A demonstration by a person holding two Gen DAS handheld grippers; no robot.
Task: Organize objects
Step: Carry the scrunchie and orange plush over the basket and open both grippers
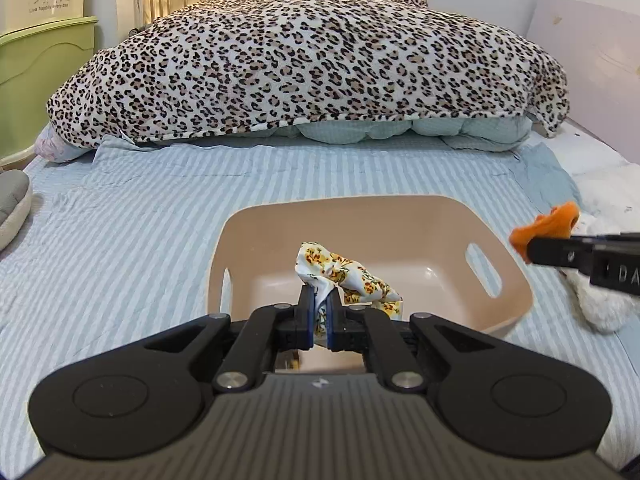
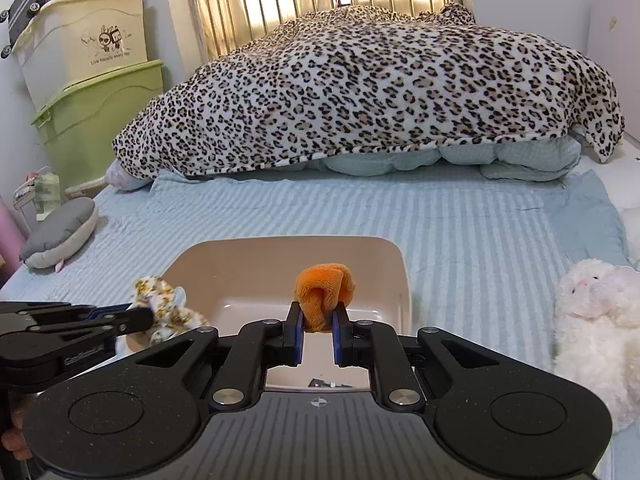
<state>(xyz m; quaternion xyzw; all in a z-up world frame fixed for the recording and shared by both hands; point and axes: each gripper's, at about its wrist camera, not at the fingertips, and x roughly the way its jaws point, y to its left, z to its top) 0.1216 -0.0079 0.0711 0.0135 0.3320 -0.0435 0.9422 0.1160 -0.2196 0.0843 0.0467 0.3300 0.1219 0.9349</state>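
While both tongs clench cloths over the basin (image 1: 516, 280), floral (image 1: 344, 276) left, orange (image 2: 324, 292) right, only the right view shows the white plush (image 2: 596, 320) whole.

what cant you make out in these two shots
- Bin near rim and floor: both views, hidden by the claw bodies.
- Floral cloth lower end: left view, pinched inside the left claw.
- Orange cloth underside: right view, hidden by the right claw.
- What lies under the leopard blanket: covered in both views.
- White plush lower body: right view, behind the claw body.
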